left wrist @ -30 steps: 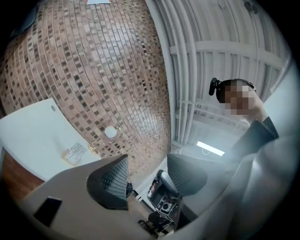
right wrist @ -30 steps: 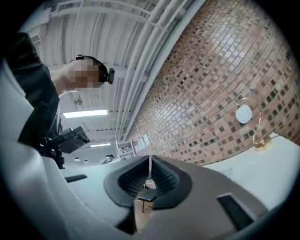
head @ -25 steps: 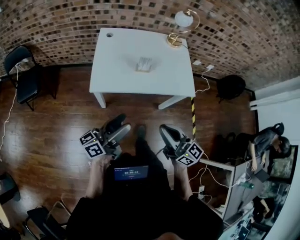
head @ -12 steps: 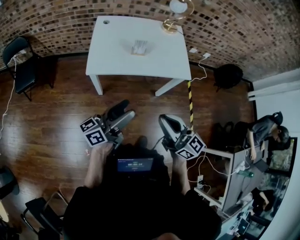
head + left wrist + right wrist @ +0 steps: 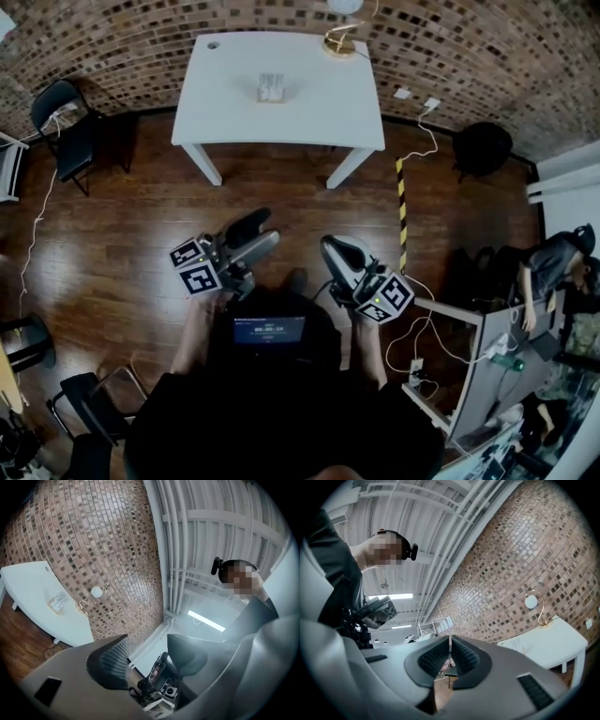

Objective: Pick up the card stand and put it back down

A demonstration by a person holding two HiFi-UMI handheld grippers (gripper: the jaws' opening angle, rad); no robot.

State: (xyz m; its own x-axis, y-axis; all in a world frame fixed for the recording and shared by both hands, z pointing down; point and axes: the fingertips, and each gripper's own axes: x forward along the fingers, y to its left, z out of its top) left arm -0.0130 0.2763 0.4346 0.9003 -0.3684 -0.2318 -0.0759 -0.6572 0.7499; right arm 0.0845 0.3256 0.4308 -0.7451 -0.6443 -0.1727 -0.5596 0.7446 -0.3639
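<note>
The card stand [image 5: 271,88], a small clear holder with a printed card, stands on the white table [image 5: 225,112] far ahead of me across the wood floor. It also shows in the left gripper view as the card stand [image 5: 58,603] on the table [image 5: 28,581]. My left gripper [image 5: 253,234] is held in front of my body, far from the table. Its jaws are wide apart and empty [image 5: 150,660]. My right gripper [image 5: 339,251] is beside it, its ribbed pads pressed together on nothing [image 5: 450,660]. Both point slightly upward, towards the brick wall.
A gold lamp [image 5: 339,37] with a round globe stands on the table's far right corner. A black chair [image 5: 66,131] is left of the table. A yellow-black striped strip [image 5: 403,216], floor cables and a desk with a person [image 5: 553,267] are at the right.
Both grippers have travelled with me across the floor, and the table now sits higher in the head view. The left jaws stay open and the right jaws stay shut.
</note>
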